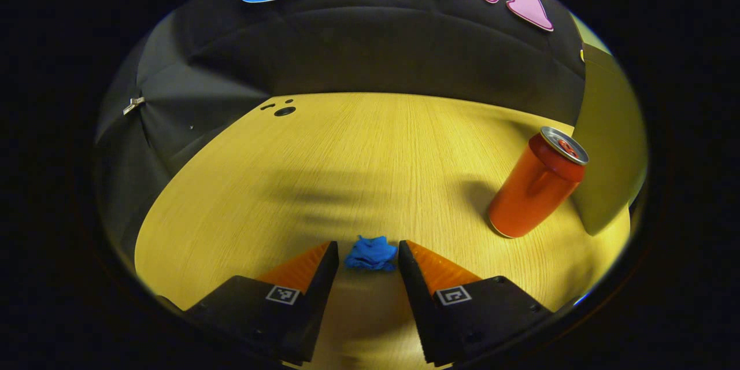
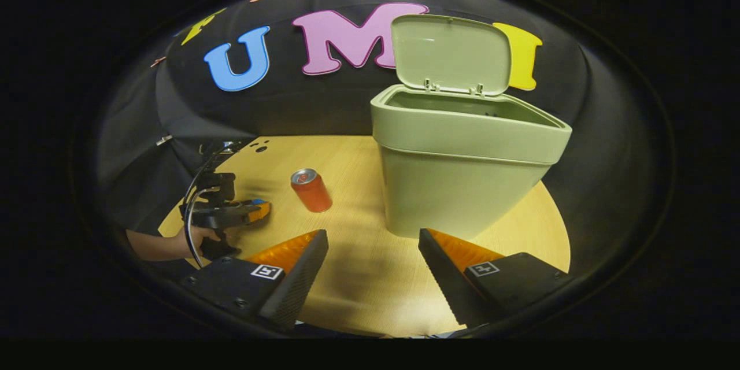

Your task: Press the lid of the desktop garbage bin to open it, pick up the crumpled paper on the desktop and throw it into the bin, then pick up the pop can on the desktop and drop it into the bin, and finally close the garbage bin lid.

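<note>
A blue crumpled paper [image 1: 370,254] lies on the wooden desktop [image 1: 358,162], right between the tips of my left gripper [image 1: 369,247]. That gripper is open, with a finger close on each side of the paper. The red pop can [image 1: 535,188] stands upright to the right, beside the green bin's wall [image 1: 610,144]. In the right gripper view, the green bin [image 2: 462,185] stands with its lid [image 2: 448,55] raised. My right gripper [image 2: 373,240] is open and holds nothing, low in front of the bin. The can [image 2: 311,189] stands left of the bin.
A hand [image 2: 199,238] holds the left gripper [image 2: 260,210] low over the desktop's left part, left of the can. Small holes [image 1: 283,110] mark the desktop's far left corner. Black cloth walls close in the back and left edges.
</note>
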`<state>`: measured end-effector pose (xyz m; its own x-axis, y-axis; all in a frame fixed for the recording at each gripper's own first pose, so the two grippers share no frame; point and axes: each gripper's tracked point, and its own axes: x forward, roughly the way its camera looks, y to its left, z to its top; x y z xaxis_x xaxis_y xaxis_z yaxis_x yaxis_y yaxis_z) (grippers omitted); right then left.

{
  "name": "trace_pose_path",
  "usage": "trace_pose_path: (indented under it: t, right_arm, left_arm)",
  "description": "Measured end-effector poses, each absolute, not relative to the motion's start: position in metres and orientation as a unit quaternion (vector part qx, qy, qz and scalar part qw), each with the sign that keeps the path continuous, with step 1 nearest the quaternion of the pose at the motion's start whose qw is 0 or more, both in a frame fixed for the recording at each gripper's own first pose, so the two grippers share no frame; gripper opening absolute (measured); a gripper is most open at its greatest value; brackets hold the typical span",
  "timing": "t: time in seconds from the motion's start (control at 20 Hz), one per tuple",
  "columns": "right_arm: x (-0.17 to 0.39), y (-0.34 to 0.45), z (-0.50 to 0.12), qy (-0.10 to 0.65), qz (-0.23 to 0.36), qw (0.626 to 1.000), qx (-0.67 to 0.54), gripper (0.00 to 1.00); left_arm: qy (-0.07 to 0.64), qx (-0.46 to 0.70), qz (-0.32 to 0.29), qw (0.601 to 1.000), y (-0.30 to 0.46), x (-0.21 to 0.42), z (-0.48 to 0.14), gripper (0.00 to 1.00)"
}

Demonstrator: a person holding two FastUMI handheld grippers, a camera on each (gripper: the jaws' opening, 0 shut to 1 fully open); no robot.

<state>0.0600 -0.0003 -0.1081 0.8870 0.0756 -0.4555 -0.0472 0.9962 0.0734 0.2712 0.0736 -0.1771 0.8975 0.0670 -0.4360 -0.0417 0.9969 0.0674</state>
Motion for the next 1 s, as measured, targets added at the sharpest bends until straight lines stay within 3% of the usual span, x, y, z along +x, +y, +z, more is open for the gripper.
trace_pose_path:
  t: [0.05, 0.2, 0.3, 0.4, 0.75, 0.8, 1.0]
  right_arm:
    - [0.059, 0.0, -0.11, 0.239, 0.032, 0.97, 0.032, 0.99]
    - [0.058, -0.002, -0.112, 0.239, 0.033, 0.97, 0.033, 0.99]
    - [0.058, -0.003, -0.112, 0.239, 0.034, 0.97, 0.031, 0.99]
    - [0.056, -0.002, -0.112, 0.239, 0.036, 0.97, 0.03, 0.99]
    - [0.053, 0.001, -0.115, 0.239, 0.039, 0.97, 0.032, 0.99]
    - [0.053, 0.002, -0.115, 0.239, 0.039, 0.97, 0.034, 0.99]
    - [0.054, 0.005, -0.113, 0.232, 0.039, 0.971, 0.04, 0.99]
  left_arm:
    - [0.224, 0.028, 0.026, 0.974, 0.072, 0.271, -0.178, 0.68]
    - [0.222, 0.027, 0.02, 0.975, 0.069, 0.271, -0.177, 0.47]
    - [0.22, 0.031, 0.017, 0.975, 0.07, 0.271, -0.177, 0.46]
    - [0.22, 0.028, 0.013, 0.975, 0.07, 0.27, -0.175, 0.38]
    - [0.197, 0.019, -0.014, 0.98, 0.061, 0.253, -0.141, 0.31]
    - [0.188, 0.021, -0.018, 0.982, 0.059, 0.25, -0.128, 0.35]
    - [0.152, 0.033, -0.052, 0.986, 0.043, 0.232, -0.072, 0.31]
